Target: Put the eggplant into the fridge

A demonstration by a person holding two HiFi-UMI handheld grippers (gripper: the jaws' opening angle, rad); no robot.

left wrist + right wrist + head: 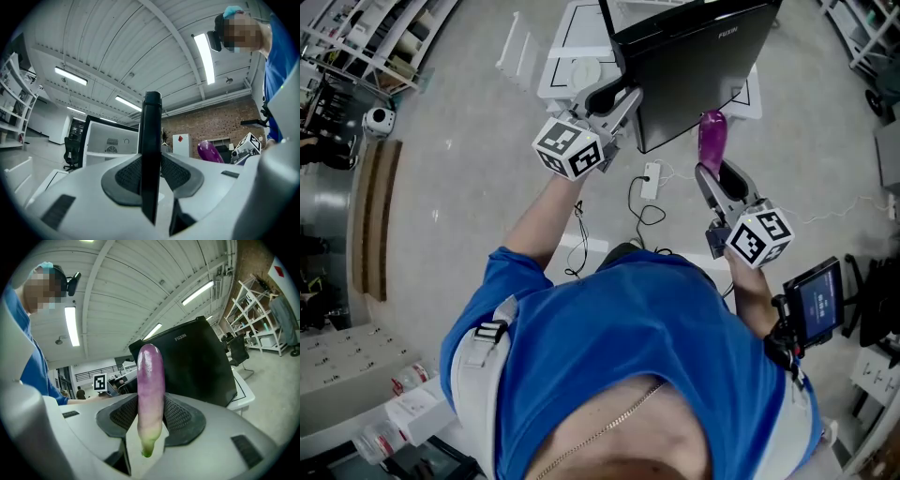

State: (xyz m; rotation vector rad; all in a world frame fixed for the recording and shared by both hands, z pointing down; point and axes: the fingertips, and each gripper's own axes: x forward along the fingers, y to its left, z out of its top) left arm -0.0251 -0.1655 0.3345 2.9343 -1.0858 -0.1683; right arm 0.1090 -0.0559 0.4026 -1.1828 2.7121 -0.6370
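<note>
**A:** Eggplant (150, 390), long and glossy purple with a pale green stem end: where does it sit?

**B:** It stands upright between the jaws of the right gripper (719, 173), stem end down. Both ribbed pads press on its lower half, so the jaws stand fairly wide but closed on it.

**A:** And the edges around it?

**B:** The flat black fridge door (694, 66) stands open just ahead and to the left of it. The eggplant's tip comes close to the door's lower edge, though I cannot tell whether they touch. To the right there is bare grey floor (806, 150). Black cables (642, 211) and a white power strip (651, 180) lie on it below the door.

**A:** The other hand?

**B:** The left gripper (623, 101) is closed on the door's thin edge, a pad on each side. Past that edge is a white-lined compartment (110, 140) with a dark frame, a shelf and a round vent.

**A:** Pose?

**B:** Both forearms reach forward, well apart, with the door's edge between them. Each gripper lies roughly level, its marker cube facing up.
</note>
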